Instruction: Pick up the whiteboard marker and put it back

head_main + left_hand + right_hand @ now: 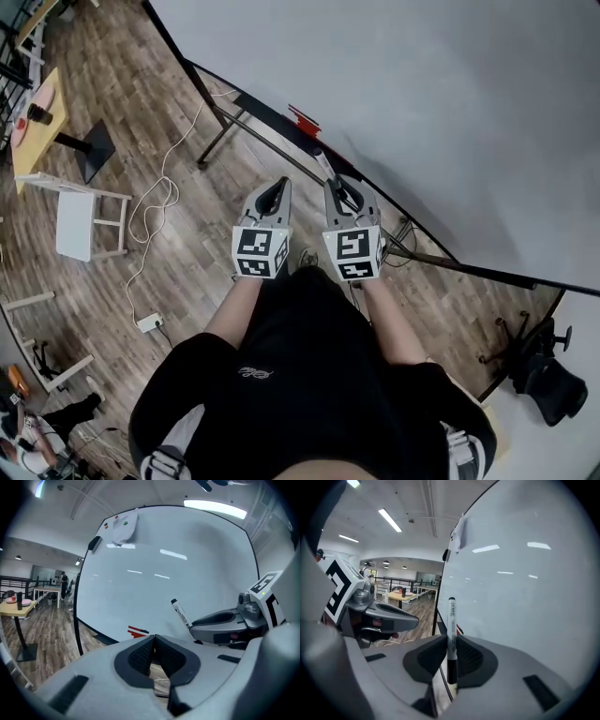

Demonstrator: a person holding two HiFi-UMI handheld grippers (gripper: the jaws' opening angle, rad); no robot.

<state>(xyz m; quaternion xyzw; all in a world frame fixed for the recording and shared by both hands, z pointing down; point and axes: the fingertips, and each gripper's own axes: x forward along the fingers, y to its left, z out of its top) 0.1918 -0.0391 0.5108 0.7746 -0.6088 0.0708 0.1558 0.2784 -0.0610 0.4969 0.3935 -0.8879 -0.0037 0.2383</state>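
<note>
- The whiteboard marker (451, 620) is gripped upright between the jaws of the right gripper (450, 641), at the centre of the right gripper view, with its black part lowest.
- In the head view, the marker is seen jutting from that gripper toward the upper left, close to the lower edge of the whiteboard (422, 112).
- The left gripper (153, 641) is seen at the lower centre of its own view, jaws pressed together with nothing between them.
- Both grippers are held side by side at mid-frame in the head view.

Whiteboard marker (451, 620) between right gripper (451, 641) jaws, left gripper (153, 641) just beside, whiteboard (422, 112) ahead, perhaps an eraser (303, 119) at its foot
</note>
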